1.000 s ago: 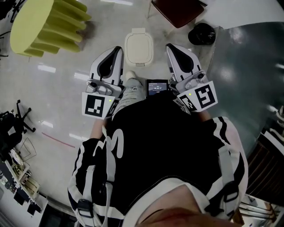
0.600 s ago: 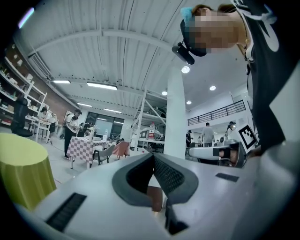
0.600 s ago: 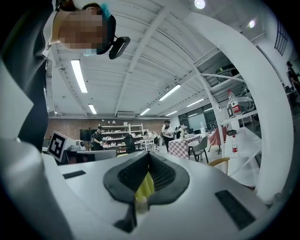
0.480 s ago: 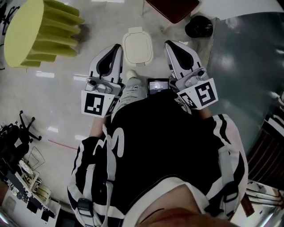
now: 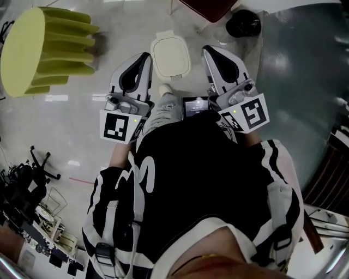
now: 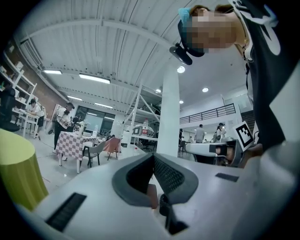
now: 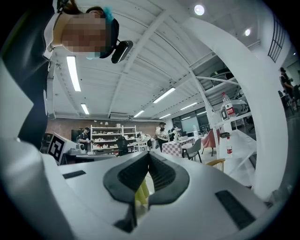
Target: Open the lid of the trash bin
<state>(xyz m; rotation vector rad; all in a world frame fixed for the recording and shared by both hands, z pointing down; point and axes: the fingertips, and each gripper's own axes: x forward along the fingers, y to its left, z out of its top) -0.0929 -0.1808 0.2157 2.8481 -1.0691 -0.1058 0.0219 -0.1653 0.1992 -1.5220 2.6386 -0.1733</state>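
Note:
In the head view the white trash bin [image 5: 170, 55] stands on the floor ahead of the person, its rounded lid down. My left gripper [image 5: 146, 58] is held just left of the bin, my right gripper [image 5: 208, 50] just right of it. Neither touches it. Both point forward and hold nothing, their jaws meeting at the tips. The left gripper view shows my left gripper [image 6: 152, 157] aimed out into the hall, and the right gripper view shows my right gripper [image 7: 149, 153] the same way. The bin is in neither gripper view.
A yellow ribbed stool [image 5: 39, 49] stands on the floor at the far left. A dark red chair [image 5: 206, 7] and a black round object [image 5: 243, 23] lie beyond the bin. A dark grey floor area [image 5: 305, 82] runs along the right. A small screen [image 5: 194, 106] hangs at the person's waist.
The floor has slid slightly in the head view: the yellow stool has drifted left and the bin sits a touch higher. Both grippers keep their pose beside the bin.

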